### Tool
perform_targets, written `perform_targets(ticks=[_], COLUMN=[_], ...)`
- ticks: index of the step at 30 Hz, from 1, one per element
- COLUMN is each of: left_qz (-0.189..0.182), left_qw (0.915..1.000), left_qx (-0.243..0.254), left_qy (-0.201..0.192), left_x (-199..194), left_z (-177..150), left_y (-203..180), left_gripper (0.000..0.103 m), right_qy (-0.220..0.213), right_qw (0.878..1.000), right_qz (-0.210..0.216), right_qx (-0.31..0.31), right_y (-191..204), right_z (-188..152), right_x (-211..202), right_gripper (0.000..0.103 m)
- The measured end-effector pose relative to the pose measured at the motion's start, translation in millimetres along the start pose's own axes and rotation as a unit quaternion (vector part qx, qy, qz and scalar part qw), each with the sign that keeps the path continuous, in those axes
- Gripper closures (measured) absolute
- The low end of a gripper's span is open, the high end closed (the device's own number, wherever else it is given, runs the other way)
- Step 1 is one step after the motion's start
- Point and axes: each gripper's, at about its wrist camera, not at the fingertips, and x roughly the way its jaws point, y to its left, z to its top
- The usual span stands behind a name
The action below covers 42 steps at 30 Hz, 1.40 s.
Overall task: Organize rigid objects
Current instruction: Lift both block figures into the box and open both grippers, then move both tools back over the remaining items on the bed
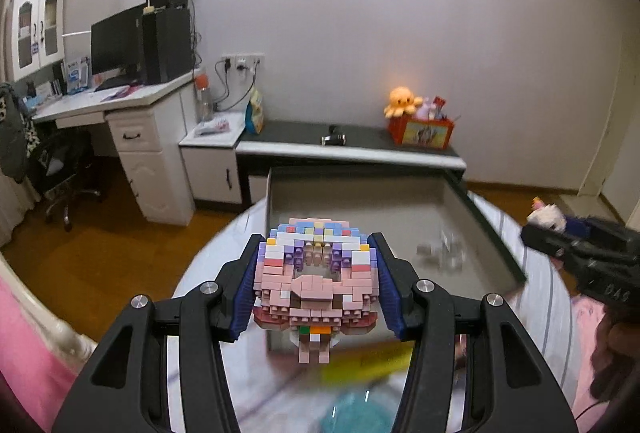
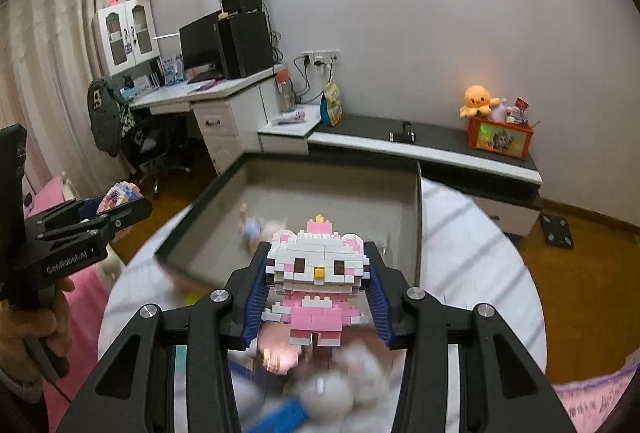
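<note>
My left gripper (image 1: 316, 265) is shut on a pink and purple brick-built figure (image 1: 316, 273), held above the near edge of a grey open box (image 1: 276, 193). My right gripper (image 2: 318, 273) is shut on a white and pink brick-built cat figure (image 2: 318, 273), held above the same grey box (image 2: 418, 233). The left gripper with its figure also shows at the left of the right wrist view (image 2: 116, 205). The right gripper shows at the right of the left wrist view (image 1: 536, 229). Small blurred items (image 1: 440, 253) lie inside the box.
The box rests on a round white table (image 1: 224, 253) with blurred toys near me: a yellow item (image 1: 368, 361), a teal item (image 1: 352, 413), white plush (image 2: 340, 385). Behind are a low dark shelf (image 1: 360, 141) with an orange toy bin (image 1: 424, 131) and a desk (image 1: 120, 101).
</note>
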Motion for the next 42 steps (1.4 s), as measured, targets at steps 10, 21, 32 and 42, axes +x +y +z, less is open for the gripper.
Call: perform_targets(ticks=[10,21,32,42], left_qz=[0.005,0.004,0.031,0.027], left_qw=[0.9999,0.9978,0.9991,0.9991], left_qx=[-0.009,-0.007,-0.019,-0.03], left_qy=[0.013,0.065,0.021,-0.014], left_x=[85,141,94,16], left_z=[39,30,30,10], left_y=[-4,-12,0,8], left_gripper=[0.05,0.049,0.002,0.0], right_qy=[0.037,0.087,0.065,0.014], right_qw=[0.998,0.994,0.995,0.997], right_qz=[-0.022,-0.036,-0.045,-0.043], right_qx=[0.045,0.057,0.054,0.057], right_y=[-33,-45,-34,-4], right_z=[35,33,36,30], right_x=[91,142,114,49], right_gripper=[0.058,0.057,0.019,0.007])
